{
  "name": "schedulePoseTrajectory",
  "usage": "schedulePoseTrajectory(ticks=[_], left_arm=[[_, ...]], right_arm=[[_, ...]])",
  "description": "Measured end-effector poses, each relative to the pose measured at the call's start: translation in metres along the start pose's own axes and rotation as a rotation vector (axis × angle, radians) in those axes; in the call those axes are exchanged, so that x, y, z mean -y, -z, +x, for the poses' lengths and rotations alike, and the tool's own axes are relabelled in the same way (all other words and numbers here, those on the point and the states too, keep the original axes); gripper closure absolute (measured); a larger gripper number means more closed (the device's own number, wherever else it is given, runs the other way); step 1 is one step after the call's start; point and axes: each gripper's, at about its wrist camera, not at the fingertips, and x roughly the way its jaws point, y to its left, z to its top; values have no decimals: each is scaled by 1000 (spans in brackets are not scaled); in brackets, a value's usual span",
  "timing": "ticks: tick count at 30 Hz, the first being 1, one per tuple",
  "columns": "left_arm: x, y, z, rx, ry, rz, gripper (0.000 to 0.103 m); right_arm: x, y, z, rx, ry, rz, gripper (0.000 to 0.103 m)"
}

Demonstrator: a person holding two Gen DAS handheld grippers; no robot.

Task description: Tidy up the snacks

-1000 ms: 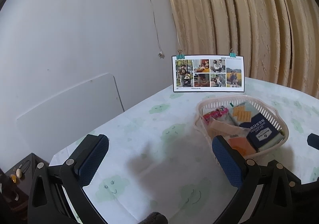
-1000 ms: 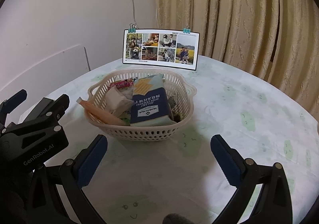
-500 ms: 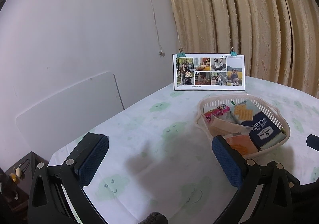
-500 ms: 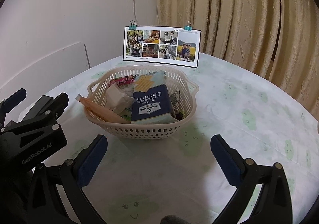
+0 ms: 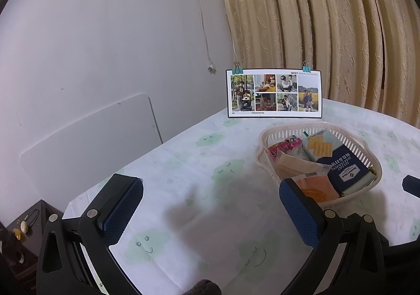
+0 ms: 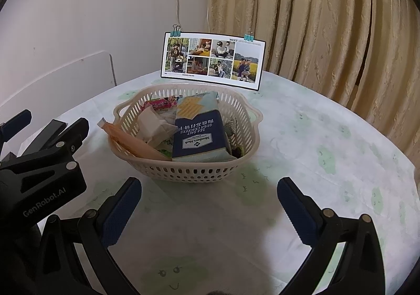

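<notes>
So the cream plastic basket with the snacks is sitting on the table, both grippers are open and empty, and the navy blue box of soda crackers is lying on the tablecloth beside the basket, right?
Not quite. The navy blue box of soda crackers lies inside the cream plastic basket, on top of the other snacks, not on the tablecloth; the right wrist view shows this. The rest holds: the basket is on the table and the left gripper and right gripper are open and empty.

The blue cracker box in the basket reads "SEA SALT SODA CRACKERS" and "Member's Mark", the left tool body reads "GenRobot.AI", and the photo card shows "MEET" and "FREEZE-FRAME".
</notes>
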Motion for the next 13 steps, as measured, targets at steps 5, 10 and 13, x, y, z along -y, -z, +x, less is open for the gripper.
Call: schedulePoseTrajectory(ticks=[5, 10, 13], left_arm=[[1, 1, 1, -1, 0, 0, 0], [1, 3, 1, -2, 0, 0, 0], [1, 3, 1, -2, 1, -1, 0]], right_arm=[[-2, 2, -4, 41, 36, -22, 0], [-1, 3, -8, 64, 49, -28, 0], [2, 3, -6, 41, 43, -17, 0]])
